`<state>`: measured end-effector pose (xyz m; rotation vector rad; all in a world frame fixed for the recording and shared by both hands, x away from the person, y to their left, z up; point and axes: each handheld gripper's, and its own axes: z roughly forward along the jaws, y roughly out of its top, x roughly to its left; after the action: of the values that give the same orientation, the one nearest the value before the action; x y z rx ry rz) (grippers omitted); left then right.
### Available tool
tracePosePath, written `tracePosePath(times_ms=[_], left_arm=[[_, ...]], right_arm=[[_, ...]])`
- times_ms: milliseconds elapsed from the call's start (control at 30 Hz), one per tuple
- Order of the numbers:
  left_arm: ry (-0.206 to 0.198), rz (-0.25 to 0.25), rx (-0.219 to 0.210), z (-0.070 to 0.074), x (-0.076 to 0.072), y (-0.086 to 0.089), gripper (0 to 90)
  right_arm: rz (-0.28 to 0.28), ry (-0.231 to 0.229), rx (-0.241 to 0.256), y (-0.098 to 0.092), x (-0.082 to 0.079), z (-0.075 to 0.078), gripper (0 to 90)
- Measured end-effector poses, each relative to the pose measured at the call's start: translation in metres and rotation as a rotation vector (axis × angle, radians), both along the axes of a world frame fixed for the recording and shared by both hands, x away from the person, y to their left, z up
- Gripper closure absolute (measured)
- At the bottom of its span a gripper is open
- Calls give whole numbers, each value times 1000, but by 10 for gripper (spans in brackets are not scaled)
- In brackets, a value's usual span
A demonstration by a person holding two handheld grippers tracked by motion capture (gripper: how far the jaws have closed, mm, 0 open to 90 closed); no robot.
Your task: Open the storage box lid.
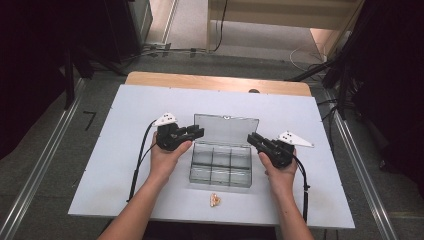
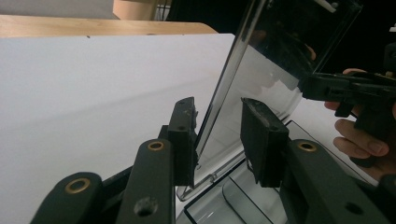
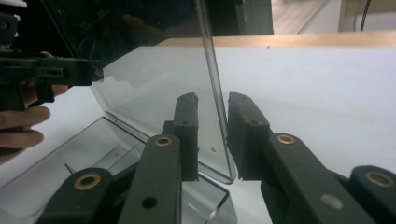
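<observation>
A clear plastic compartment box [image 1: 220, 167] sits mid-table with its lid [image 1: 226, 130] standing upright at the back. My left gripper [image 1: 199, 132] is at the lid's left edge. In the left gripper view its jaws [image 2: 218, 135] straddle that edge of the lid [image 2: 261, 70], open, with a gap on the right side. My right gripper [image 1: 251, 138] is at the lid's right edge. Its jaws [image 3: 212, 135] stand open on either side of the thin lid [image 3: 159, 88], not clamped. The box's compartments look empty.
A small golden object [image 1: 215, 200] lies on the white table [image 1: 125, 165] just in front of the box. A wooden strip [image 1: 215, 82] runs along the far edge. Dark stands and cables flank the table.
</observation>
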<state>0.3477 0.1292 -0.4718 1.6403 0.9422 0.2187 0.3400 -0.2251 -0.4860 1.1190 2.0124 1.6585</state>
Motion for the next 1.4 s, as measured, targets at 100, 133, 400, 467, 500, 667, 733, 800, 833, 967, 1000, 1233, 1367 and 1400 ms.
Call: tracePosePath(times_ms=[100,133,400,467,500,667,733,800,833,967,1000,1233,1367,1400], left_arm=[[0,9,8,0,0,2,676],[1,12,10,0,0,2,682],[0,43,14,-1,3,4,723],[2,51,17,-2,3,5,729],[2,55,16,-2,4,6,732],[11,61,8,-3,6,9,737],[14,62,5,-4,7,9,740],[19,63,1,-5,7,9,742],[21,62,-3,-6,8,10,741],[30,65,-23,-8,9,10,742],[33,67,-26,-9,9,10,743],[37,74,-25,-10,10,10,743],[40,75,-28,-11,11,10,741],[40,76,-28,-11,11,10,741]], right_arm=[[-12,-14,-5,3,1,-1,742],[-17,-14,-2,4,1,-1,750],[-37,5,13,8,4,-4,780],[-36,9,15,9,5,-4,781],[-36,12,17,9,6,-4,780],[-29,19,18,12,10,-3,780],[-26,24,16,13,11,-5,779],[-22,27,23,12,12,-6,779],[-22,29,22,12,12,-6,778],[-32,29,12,13,12,-7,768],[-38,31,11,14,11,-7,764],[-41,46,13,15,13,-8,754],[-45,67,18,14,13,-9,756],[-42,71,21,14,13,-10,757]])
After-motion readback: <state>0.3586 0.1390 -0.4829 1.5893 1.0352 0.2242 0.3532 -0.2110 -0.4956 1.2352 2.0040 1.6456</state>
